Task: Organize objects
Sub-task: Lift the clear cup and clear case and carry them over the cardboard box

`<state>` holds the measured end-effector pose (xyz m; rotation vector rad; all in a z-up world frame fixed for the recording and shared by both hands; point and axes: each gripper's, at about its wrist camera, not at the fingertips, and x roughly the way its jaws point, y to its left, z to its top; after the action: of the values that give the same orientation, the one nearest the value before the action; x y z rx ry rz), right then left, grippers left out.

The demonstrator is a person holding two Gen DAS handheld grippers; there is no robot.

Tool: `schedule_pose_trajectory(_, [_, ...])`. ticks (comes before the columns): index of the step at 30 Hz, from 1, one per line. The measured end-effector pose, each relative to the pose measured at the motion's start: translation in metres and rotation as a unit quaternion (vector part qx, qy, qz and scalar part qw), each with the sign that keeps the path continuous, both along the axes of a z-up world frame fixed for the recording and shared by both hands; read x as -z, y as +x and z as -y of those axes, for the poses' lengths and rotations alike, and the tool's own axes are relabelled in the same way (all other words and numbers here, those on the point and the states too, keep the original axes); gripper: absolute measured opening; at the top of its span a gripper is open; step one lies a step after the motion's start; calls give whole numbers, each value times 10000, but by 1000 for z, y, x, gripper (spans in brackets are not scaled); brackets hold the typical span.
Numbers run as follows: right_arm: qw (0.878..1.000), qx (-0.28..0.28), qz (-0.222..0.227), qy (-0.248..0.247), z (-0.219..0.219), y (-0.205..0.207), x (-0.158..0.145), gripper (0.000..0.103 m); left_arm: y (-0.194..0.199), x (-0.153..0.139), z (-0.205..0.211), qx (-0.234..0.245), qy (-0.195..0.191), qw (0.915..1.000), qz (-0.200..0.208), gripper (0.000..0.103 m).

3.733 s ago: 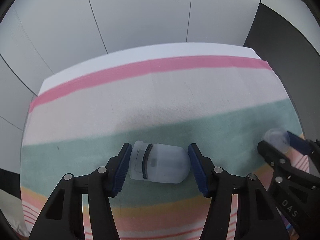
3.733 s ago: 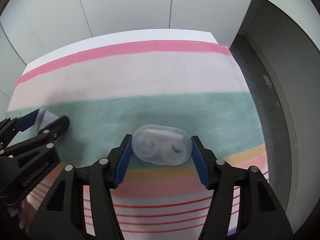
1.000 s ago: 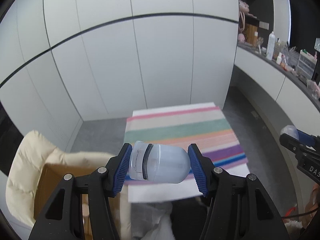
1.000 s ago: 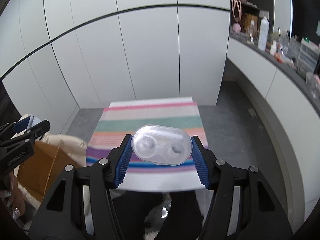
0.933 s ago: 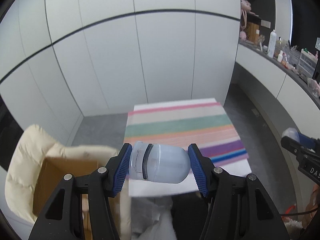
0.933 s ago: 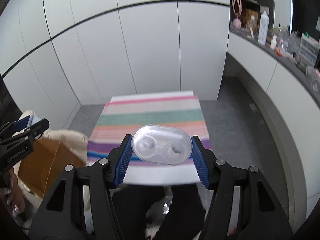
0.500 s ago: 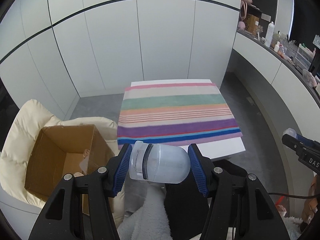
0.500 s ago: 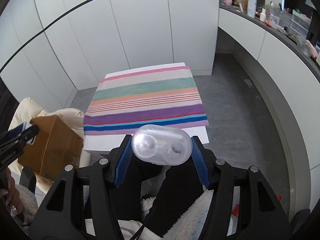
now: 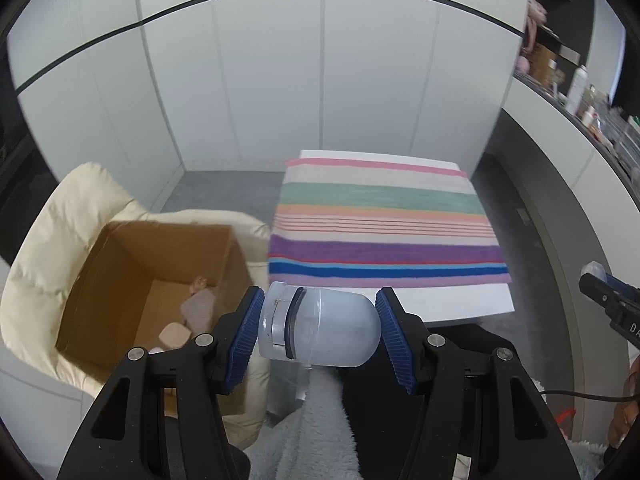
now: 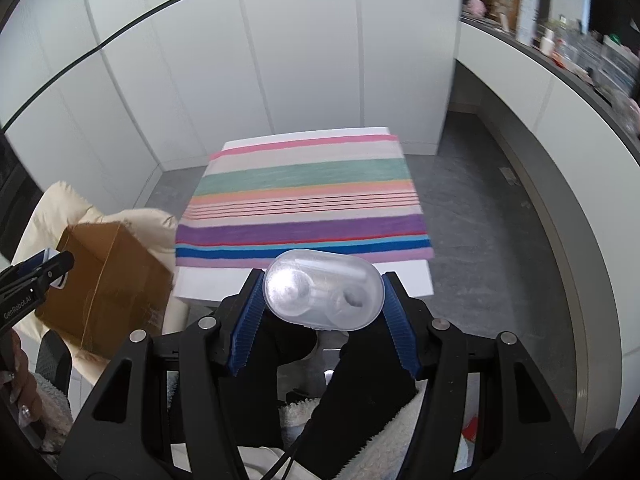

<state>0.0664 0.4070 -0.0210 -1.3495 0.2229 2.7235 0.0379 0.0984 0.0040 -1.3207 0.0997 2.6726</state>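
Left gripper [image 9: 318, 330] grasping jar [image 9: 318, 330], right gripper [image 10: 322, 298] grasping case [image 10: 324, 290]; both carried off cloth [image 9: 384, 220], box [image 9: 152, 272] now near left.

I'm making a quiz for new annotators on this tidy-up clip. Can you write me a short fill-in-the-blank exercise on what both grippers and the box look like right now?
1. The left gripper is shut on a frosted ____.
2. The right gripper is shut on a clear oval ____.
3. The open cardboard box rests on a ____-coloured padded chair.
4. The striped cloth has ____ lying on it.

Missing words: bottle; case; cream; nothing
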Motion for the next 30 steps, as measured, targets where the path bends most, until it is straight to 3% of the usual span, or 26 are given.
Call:
schedule_pose_trajectory(7, [9966,-816,5,64,62,-21,5,60,11,1,50,-532,-36,9985,-72,59])
schedule_pose_trajectory(12, [9864,-1645,0,64,124,-31,10,60,25,5,99,-1102,-42,9939,-15,59])
schedule_pose_trajectory(23, [9400,-3409,58,104,278,-33,20,60,56,11,189,-2134,33,9769,68,59])
schedule_pose_trajectory(30, [9118,-4102,95,177,352,-28,30,60,53,16,226,-2493,14,9684,85,59])
